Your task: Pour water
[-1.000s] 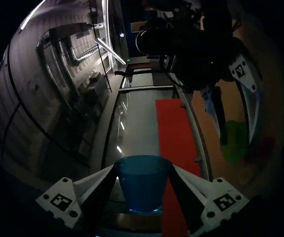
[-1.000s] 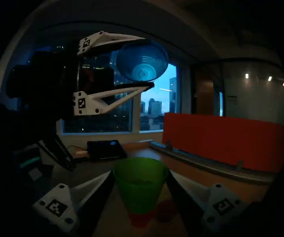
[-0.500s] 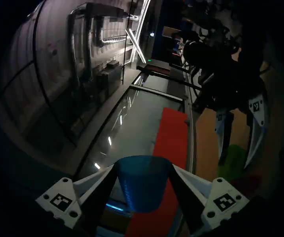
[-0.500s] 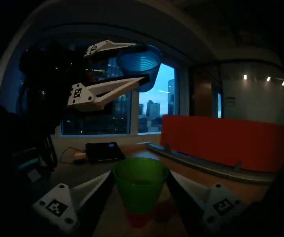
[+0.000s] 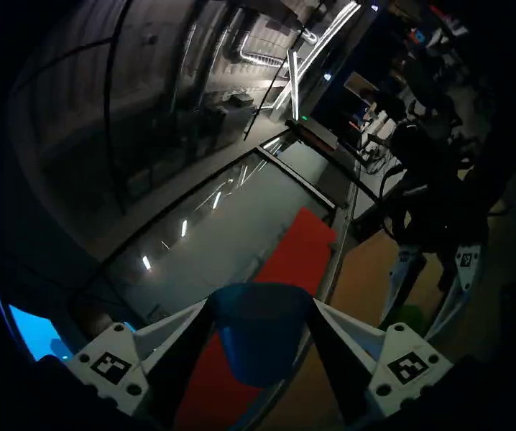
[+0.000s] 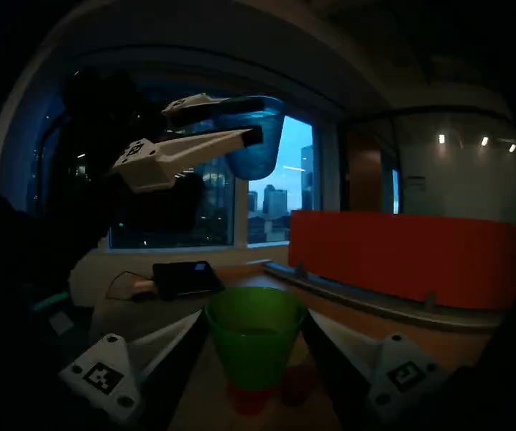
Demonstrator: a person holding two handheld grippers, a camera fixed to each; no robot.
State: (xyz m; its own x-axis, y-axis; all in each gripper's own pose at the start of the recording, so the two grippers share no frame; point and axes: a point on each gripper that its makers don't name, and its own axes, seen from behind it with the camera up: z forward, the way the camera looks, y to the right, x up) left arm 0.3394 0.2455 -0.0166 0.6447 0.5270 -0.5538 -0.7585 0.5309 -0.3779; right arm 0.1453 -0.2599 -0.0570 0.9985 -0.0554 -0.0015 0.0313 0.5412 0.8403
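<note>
While left claw [image 5: 260,307] clamps blue cup [image 5: 260,341], right claw [image 6: 256,317] clamps green cup [image 6: 256,348]

Quick count: two cups, one blue cup [image 5: 260,330] and one green cup [image 6: 256,334]. Two grippers, the left gripper [image 5: 261,305] and the right gripper [image 6: 256,316], each with two fingers [image 5: 164,334], so four total. Each gripper has a pair of square black-and-white tags [image 5: 111,366]. There's one red partition panel [image 6: 409,251], one dark flat device [image 6: 186,276], one table [image 6: 358,314] and three small ceiling lights [image 6: 441,138]. Two reddish blobs [image 6: 247,399] sit below the green cup; can't tell what they are.
</note>
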